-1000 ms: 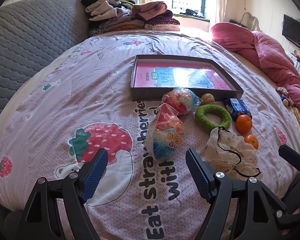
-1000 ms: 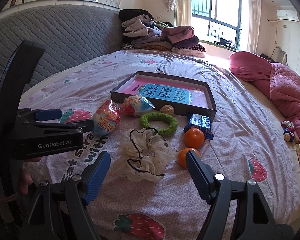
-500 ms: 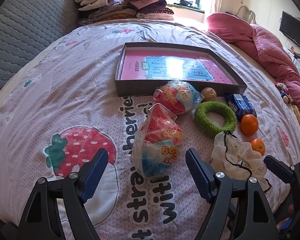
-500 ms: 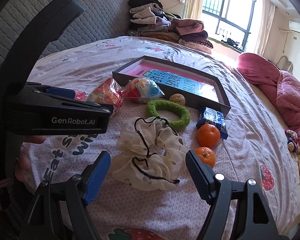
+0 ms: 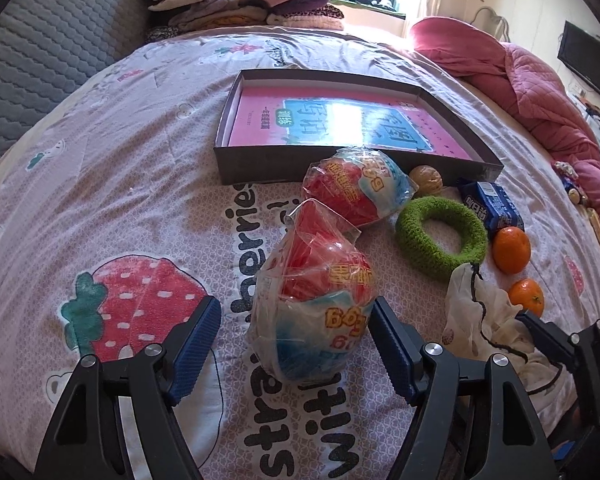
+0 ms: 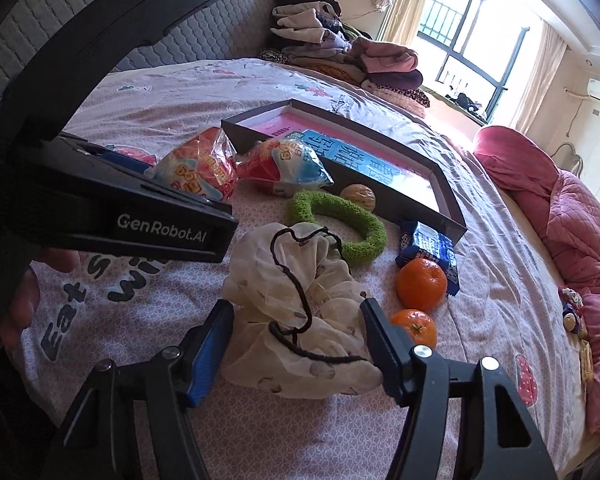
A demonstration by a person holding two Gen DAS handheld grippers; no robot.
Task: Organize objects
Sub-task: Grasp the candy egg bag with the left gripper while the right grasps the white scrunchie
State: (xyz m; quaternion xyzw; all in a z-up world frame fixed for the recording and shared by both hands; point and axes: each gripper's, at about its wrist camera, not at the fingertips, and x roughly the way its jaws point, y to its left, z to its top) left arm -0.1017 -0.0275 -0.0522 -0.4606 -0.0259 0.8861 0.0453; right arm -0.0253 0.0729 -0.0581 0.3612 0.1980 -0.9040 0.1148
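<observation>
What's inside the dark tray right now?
The tray holds one pink and blue book lying flat, covering nearly the whole floor. No loose item lies on it. Anything beneath the book is hidden, and the near snack bag hides part of the front edge.

Bare bedspread [image 5: 100, 200] is left wide open to the left of the left claw [image 5: 296, 332], so easy passage there. Straight ahead it's blocked by a second snack bag [image 5: 356, 188] and the box tray [image 5: 260, 168]. To the right claw's [image 6: 296, 328] right, two oranges [image 6: 420, 284] are crowded close; open bedspread beyond them.
</observation>
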